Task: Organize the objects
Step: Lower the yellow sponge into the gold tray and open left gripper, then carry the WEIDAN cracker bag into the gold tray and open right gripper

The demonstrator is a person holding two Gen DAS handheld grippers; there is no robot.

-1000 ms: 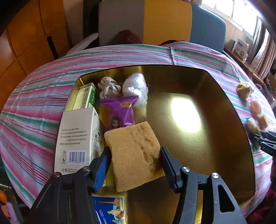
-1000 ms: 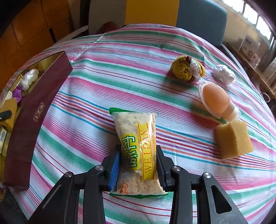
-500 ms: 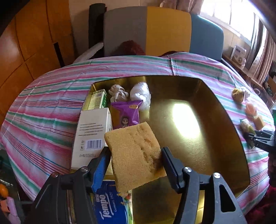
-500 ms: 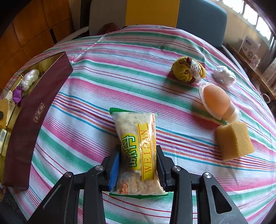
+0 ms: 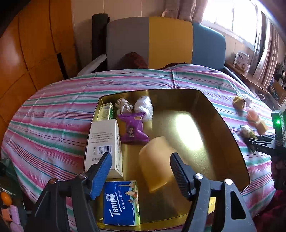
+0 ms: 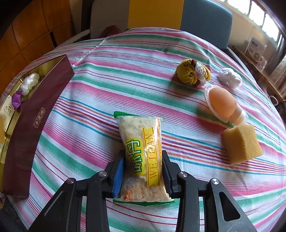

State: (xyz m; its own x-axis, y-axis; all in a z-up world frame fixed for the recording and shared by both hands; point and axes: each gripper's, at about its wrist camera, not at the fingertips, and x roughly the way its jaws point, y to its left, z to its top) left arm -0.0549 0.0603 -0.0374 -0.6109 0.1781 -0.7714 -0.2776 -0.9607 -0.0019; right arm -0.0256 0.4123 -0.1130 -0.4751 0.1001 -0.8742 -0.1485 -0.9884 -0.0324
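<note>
Above the gold box [image 5: 223, 125], the left gripper [image 5: 140, 166] gapes wide; the right gripper [image 6: 143, 171] clamps the snack packet [image 6: 141, 153].

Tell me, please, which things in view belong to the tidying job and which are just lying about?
Job:
left gripper, open
sponge, blurred, between its fingers
gold tray
right gripper, shut on snack pack
second sponge, egg, yellow ball

Lying about:
chair
window
</note>
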